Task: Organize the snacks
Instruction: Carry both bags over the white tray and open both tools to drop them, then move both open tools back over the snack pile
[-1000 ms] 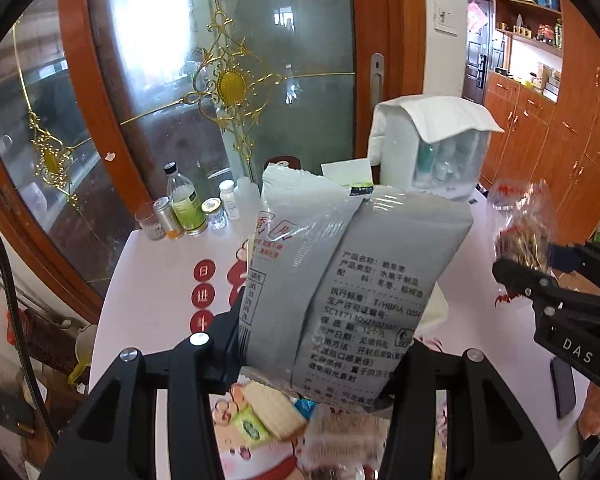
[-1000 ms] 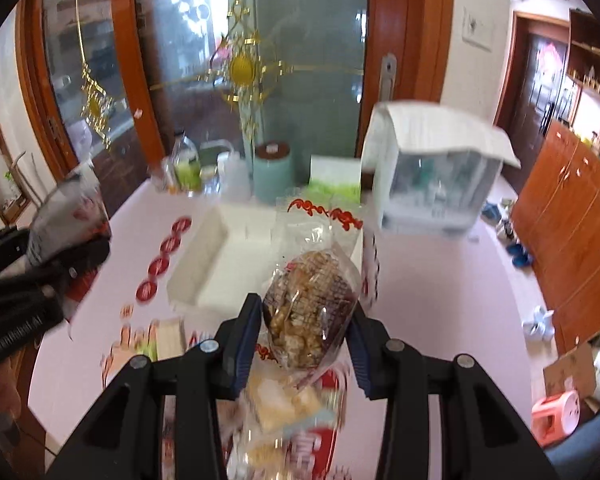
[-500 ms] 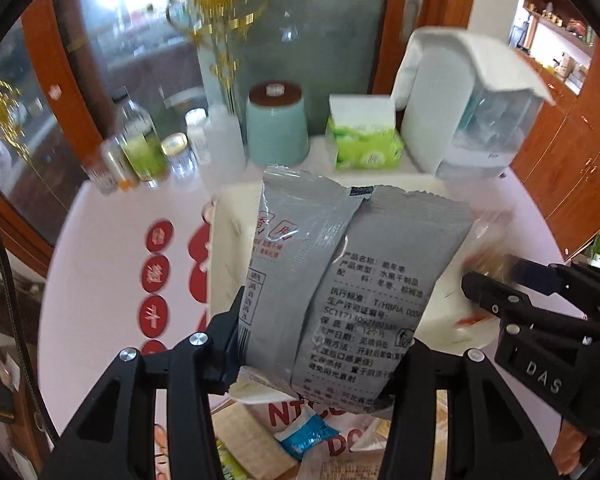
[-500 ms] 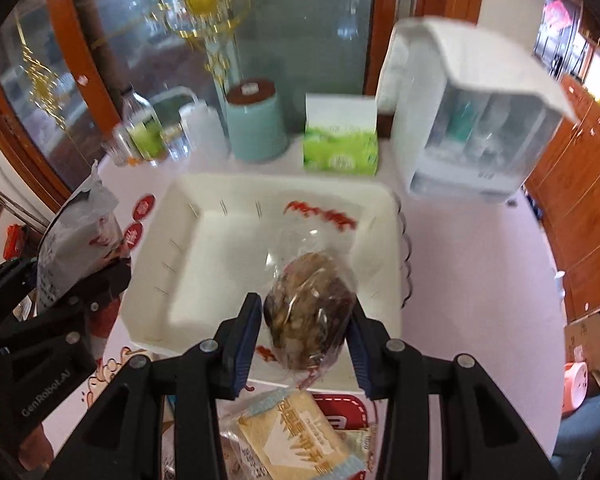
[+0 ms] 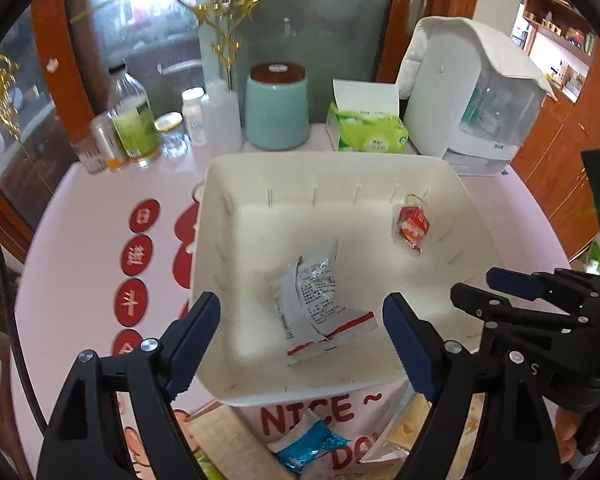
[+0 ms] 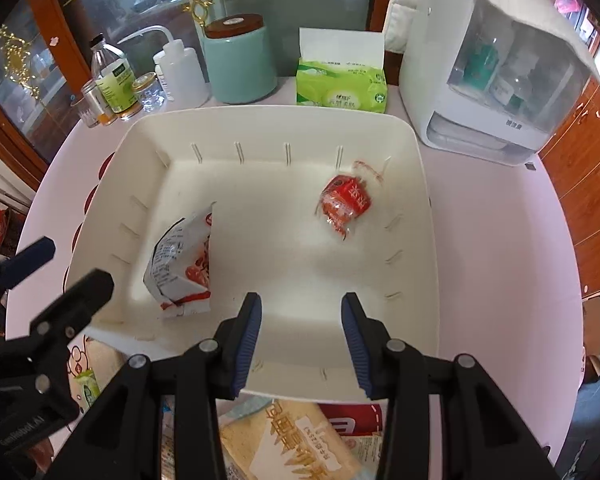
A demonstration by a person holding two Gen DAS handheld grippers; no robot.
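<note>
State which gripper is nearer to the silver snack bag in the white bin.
Left. The left gripper hangs open right over the silver snack bag; the right gripper sits further right, over bare bin floor.

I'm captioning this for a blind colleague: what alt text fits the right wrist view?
Open right gripper hovers over the near rim of a white bin holding a grey-and-red snack bag on its left and a small red-wrapped snack at back right; more snack packets lie below.

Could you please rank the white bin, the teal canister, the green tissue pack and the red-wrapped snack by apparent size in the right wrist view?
1. white bin
2. teal canister
3. green tissue pack
4. red-wrapped snack
</note>
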